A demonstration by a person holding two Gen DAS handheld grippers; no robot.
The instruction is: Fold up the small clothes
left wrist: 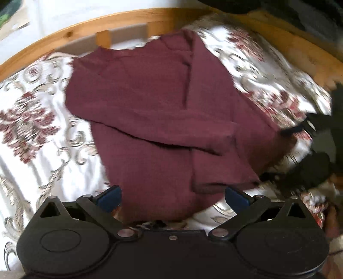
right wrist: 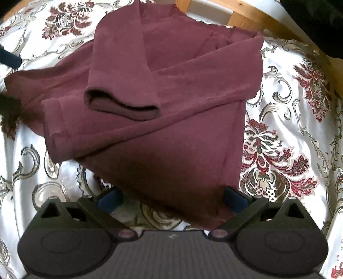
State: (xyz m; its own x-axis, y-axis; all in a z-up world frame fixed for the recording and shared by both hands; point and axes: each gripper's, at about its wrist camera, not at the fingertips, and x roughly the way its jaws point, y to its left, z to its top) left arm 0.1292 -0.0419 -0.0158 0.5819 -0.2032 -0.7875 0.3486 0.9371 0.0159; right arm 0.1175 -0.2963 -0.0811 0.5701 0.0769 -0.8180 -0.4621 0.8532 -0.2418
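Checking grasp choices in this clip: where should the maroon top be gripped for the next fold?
Probably the bottom hem of the maroon top, from the near side. Both sleeves already lie folded across the body, and the hem sits between the open fingers of the right tool and left tool.

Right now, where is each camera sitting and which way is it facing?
Left wrist: on the left gripper, looking forward and down over the maroon top toward the wooden bed frame; its own open blue-tipped fingers show, and the right gripper blurs in at the right edge.
Right wrist: on the right gripper, looking down on the top's folded sleeves and cuff; its own open fingers show.
Shared: the top, the flowered bedspread, the bed frame.
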